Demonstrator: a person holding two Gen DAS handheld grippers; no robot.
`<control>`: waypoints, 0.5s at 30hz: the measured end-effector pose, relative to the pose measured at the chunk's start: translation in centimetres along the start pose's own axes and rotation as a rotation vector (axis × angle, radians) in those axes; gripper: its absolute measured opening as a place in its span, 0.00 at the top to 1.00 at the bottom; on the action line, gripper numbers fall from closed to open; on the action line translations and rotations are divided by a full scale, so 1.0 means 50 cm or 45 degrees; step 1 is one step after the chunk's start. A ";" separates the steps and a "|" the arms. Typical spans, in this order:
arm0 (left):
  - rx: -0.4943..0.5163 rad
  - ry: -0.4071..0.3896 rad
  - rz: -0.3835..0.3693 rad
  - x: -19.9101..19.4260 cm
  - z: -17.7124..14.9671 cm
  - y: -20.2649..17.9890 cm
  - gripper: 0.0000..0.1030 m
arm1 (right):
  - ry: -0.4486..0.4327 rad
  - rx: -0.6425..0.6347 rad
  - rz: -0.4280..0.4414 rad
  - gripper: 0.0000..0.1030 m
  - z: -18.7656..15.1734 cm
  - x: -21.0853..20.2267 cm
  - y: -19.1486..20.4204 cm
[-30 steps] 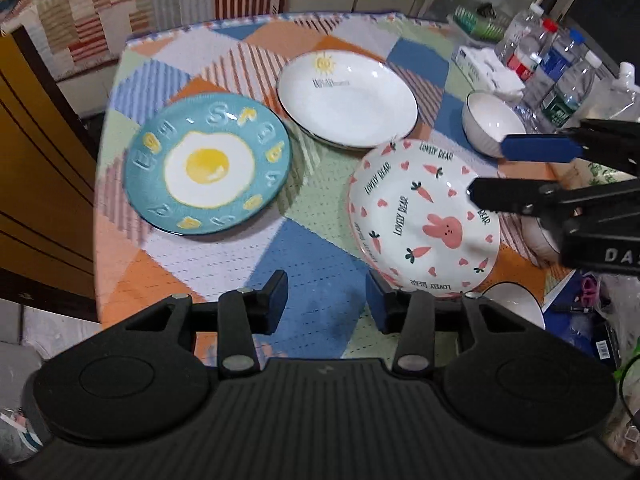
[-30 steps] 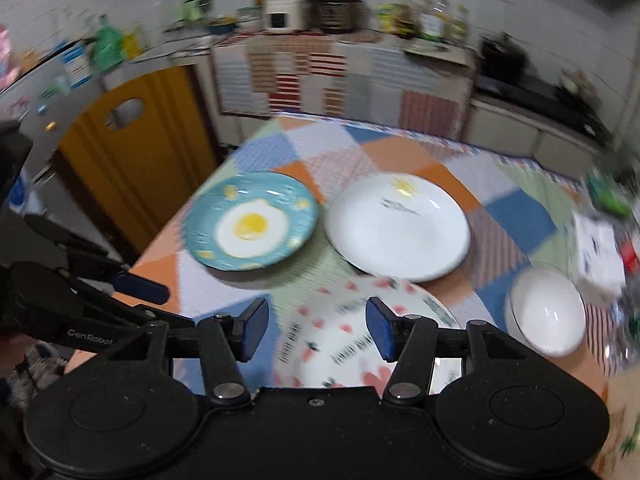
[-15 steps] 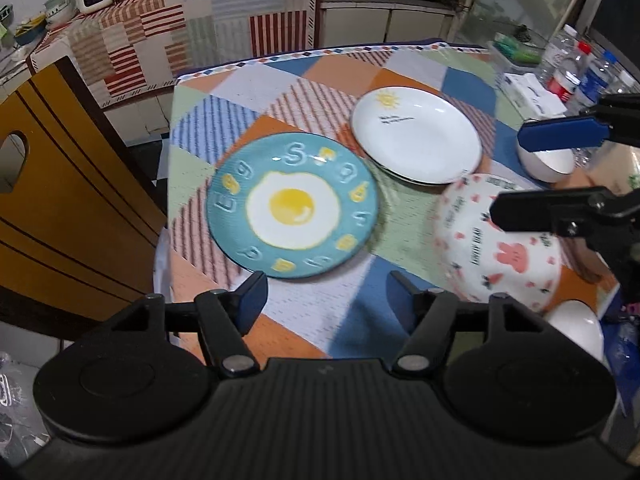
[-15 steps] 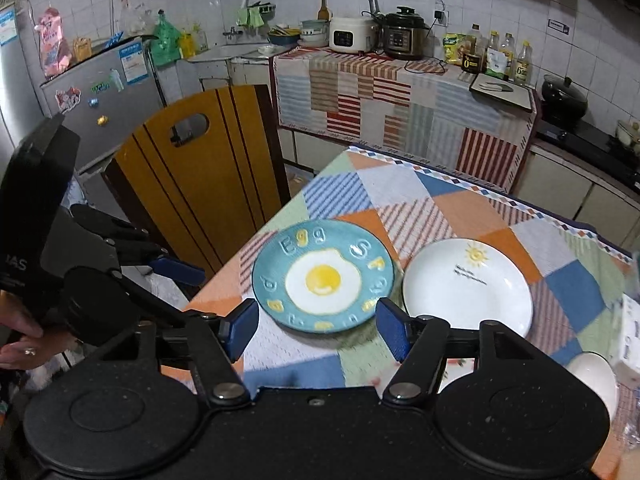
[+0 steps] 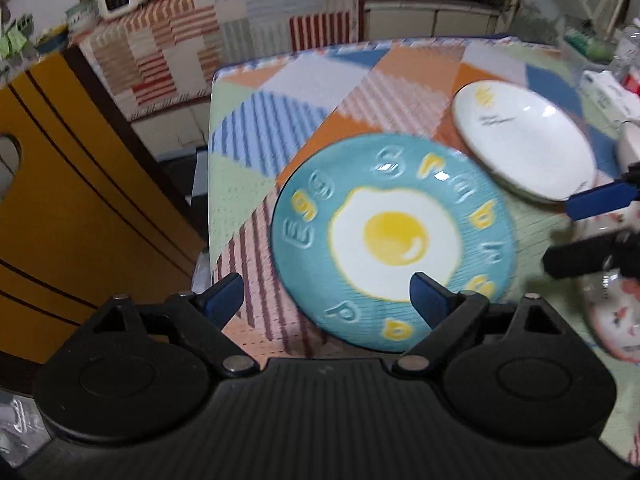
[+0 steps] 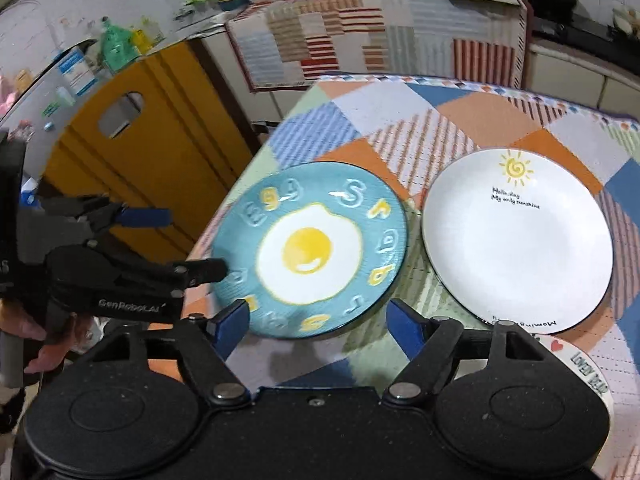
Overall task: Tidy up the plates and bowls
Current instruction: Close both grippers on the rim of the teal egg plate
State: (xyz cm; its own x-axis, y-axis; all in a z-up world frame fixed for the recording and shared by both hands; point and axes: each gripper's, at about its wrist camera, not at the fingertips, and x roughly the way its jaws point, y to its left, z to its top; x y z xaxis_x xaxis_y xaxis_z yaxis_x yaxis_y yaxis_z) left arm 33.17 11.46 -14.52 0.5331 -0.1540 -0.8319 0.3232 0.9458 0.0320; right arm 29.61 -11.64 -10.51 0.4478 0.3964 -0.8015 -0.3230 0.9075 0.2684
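Observation:
A teal fried-egg plate (image 5: 394,240) (image 6: 310,250) lies near the table's left edge. A white sun plate (image 5: 524,142) (image 6: 516,236) lies to its right. A pink carrot-and-bunny plate (image 5: 616,320) (image 6: 576,364) shows only at the frame edges. My left gripper (image 5: 326,298) is open and empty, just short of the teal plate's near rim; it also shows in the right wrist view (image 6: 192,242). My right gripper (image 6: 314,322) is open and empty over that plate's near rim, and shows in the left wrist view (image 5: 576,232).
The table (image 6: 460,116) has a patchwork cloth. A yellow wooden chair back (image 6: 140,160) stands close to its left edge. A white bowl (image 5: 628,144) and bottles sit at the far right. A counter (image 6: 380,28) runs behind.
Both grippers have moved left and closer to the teal egg plate, which now fills the middle of both views. The left jaws have opened wider. The plates have not moved.

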 end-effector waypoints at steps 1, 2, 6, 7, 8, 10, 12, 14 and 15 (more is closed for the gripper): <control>-0.027 0.003 -0.007 0.013 -0.004 0.011 0.12 | 0.010 0.044 0.015 0.26 0.002 0.013 -0.012; -0.070 -0.011 -0.014 0.023 -0.012 0.023 0.13 | 0.018 0.076 0.033 0.28 0.003 0.026 -0.020; -0.216 -0.046 -0.074 0.063 -0.025 0.067 0.15 | 0.069 0.179 0.053 0.36 0.010 0.078 -0.053; -0.225 -0.047 -0.077 0.070 -0.025 0.072 0.16 | 0.089 0.200 0.053 0.38 0.010 0.091 -0.059; -0.227 -0.046 -0.079 0.076 -0.025 0.075 0.16 | 0.099 0.215 0.042 0.38 0.009 0.102 -0.063; -0.223 -0.027 -0.102 0.090 -0.023 0.080 0.19 | 0.108 0.212 0.019 0.39 0.009 0.119 -0.067; -0.239 0.002 -0.135 0.096 -0.022 0.081 0.32 | 0.104 0.225 -0.008 0.43 0.007 0.134 -0.073; -0.250 0.034 -0.133 0.109 -0.022 0.079 0.53 | 0.086 0.257 0.004 0.60 0.007 0.146 -0.083; -0.259 0.039 -0.118 0.115 -0.024 0.077 0.58 | 0.080 0.268 0.016 0.76 0.006 0.152 -0.088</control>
State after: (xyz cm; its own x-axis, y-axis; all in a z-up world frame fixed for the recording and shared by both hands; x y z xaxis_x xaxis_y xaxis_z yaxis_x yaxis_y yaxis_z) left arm 36.54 14.58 -19.85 0.4832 -0.2371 -0.8428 0.2040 0.9666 -0.1550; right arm 34.67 -12.56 -17.64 0.3899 0.4046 -0.8272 -0.1444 0.9141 0.3790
